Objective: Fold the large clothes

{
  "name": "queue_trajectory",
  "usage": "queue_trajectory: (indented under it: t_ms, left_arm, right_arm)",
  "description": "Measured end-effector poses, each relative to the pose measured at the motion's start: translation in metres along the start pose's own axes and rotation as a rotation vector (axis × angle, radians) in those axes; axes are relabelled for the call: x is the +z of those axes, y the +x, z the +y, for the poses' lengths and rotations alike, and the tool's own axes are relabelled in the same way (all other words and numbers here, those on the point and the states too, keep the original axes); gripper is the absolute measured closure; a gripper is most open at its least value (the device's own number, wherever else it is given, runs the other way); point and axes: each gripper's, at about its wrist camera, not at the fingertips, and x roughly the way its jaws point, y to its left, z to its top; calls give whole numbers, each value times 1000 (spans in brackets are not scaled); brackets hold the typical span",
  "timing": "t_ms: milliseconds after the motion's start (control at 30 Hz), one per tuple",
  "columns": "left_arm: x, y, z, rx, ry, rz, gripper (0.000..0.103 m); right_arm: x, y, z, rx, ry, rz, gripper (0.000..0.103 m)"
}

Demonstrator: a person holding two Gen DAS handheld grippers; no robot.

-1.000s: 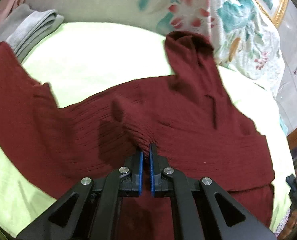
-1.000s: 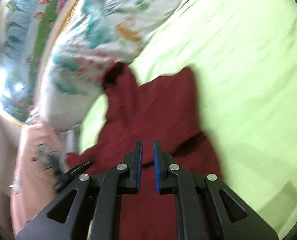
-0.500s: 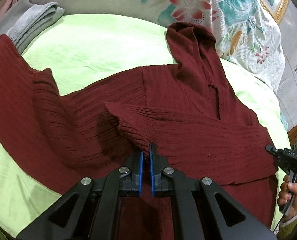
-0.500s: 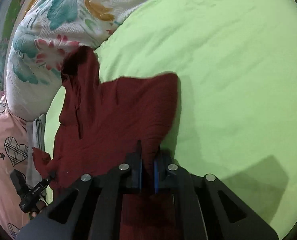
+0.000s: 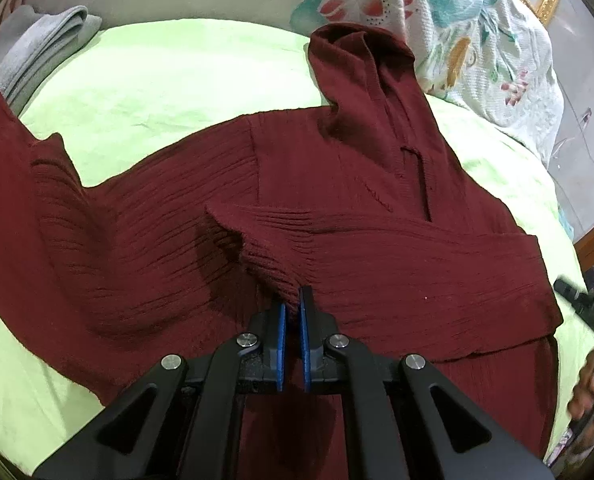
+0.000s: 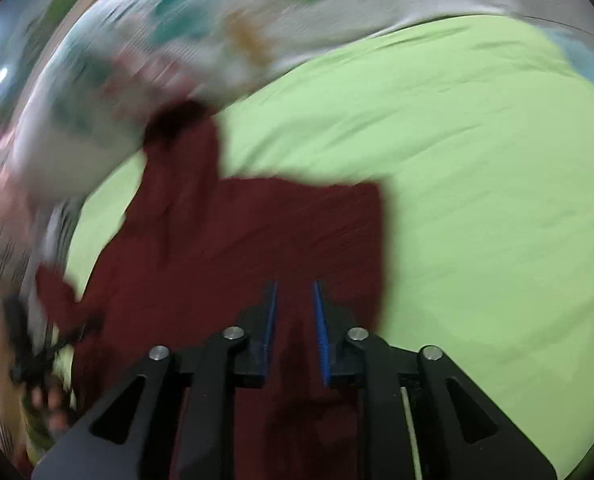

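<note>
A dark red ribbed hooded sweater (image 5: 357, 200) lies spread on the light green bed sheet (image 5: 169, 80), hood (image 5: 357, 64) toward the pillows. Its right sleeve is folded across the chest. My left gripper (image 5: 291, 300) is shut on that sleeve's cuff (image 5: 265, 256) and holds it over the sweater's middle. In the blurred right wrist view, my right gripper (image 6: 295, 292) is open and empty just above the sweater's right side (image 6: 257, 240). The other sleeve (image 5: 13, 168) stretches out to the left.
A floral pillow (image 5: 457, 32) lies at the head of the bed. Folded grey cloth (image 5: 37, 52) sits at the far left. The person's hand with the right gripper shows at the right edge of the left wrist view (image 5: 593, 360).
My right gripper has let go of the sweater, opened, and pulled back. My left gripper still holds the cuff and has laid the sleeve flatter across the chest.
</note>
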Motion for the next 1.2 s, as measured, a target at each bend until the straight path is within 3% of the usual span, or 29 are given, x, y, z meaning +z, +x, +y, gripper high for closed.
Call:
queue_trajectory:
  t_ms: [100,167,267,300,333,367,400,433,633,700,800,900,967,1000,1033,1067,1100,1200]
  left_arm:
    - [-5,-12,14,-6,-27,-10,93]
    - [-11,-27,31,10,-54,-23,93]
    - [-16,-58,64,22,-120,-69,92]
    - [-16,-70,77,19,-148,-98,86]
    - [-16,-82,92,24,-178,-127,80]
    - [-14,-89,103,43,-200,-146,64]
    - [-12,-97,118,88,-224,-171,54]
    - [-9,-101,127,114,-236,-184,54]
    - [32,-112,212,260,-383,-204,54]
    - [50,-121,235,264,-423,-232,54]
    - [82,-129,268,311,-458,-261,39]
    - [100,-120,307,342,-543,-229,39]
    - [105,-106,330,306,-616,-188,42]
    - [105,-103,335,293,-630,-188,52]
    - [106,-100,337,284,-627,-196,62]
    - [108,-99,336,281,-610,-203,88]
    - [108,-98,334,268,-591,-213,96]
    - [109,-107,311,279,-527,-285,97]
  right_arm:
    - [-16,22,-11,-69,27,83,84]
    - [-21,11,-23,-32,100,48,81]
    - [-24,-13,-12,16,91,-4,77]
    - [-25,-18,-6,41,79,-13,73]
    - [-29,-24,1,64,68,-19,63]
    - [-33,-29,7,87,56,-23,52]
    - [-37,-33,13,110,43,-21,49]
    - [-41,-35,18,124,33,-15,48]
    - [-62,-18,49,161,-5,75,48]
    - [-66,-14,52,162,-11,92,48]
    - [-69,-10,55,176,-5,107,48]
    - [-70,-6,56,191,12,125,48]
    - [-71,-3,56,201,22,133,48]
    - [-70,-2,56,202,24,135,48]
    - [-71,-2,56,200,25,135,48]
    - [-71,-2,56,200,26,135,48]
    - [-71,-2,56,199,26,133,48]
    - [-73,-3,54,196,30,132,48]
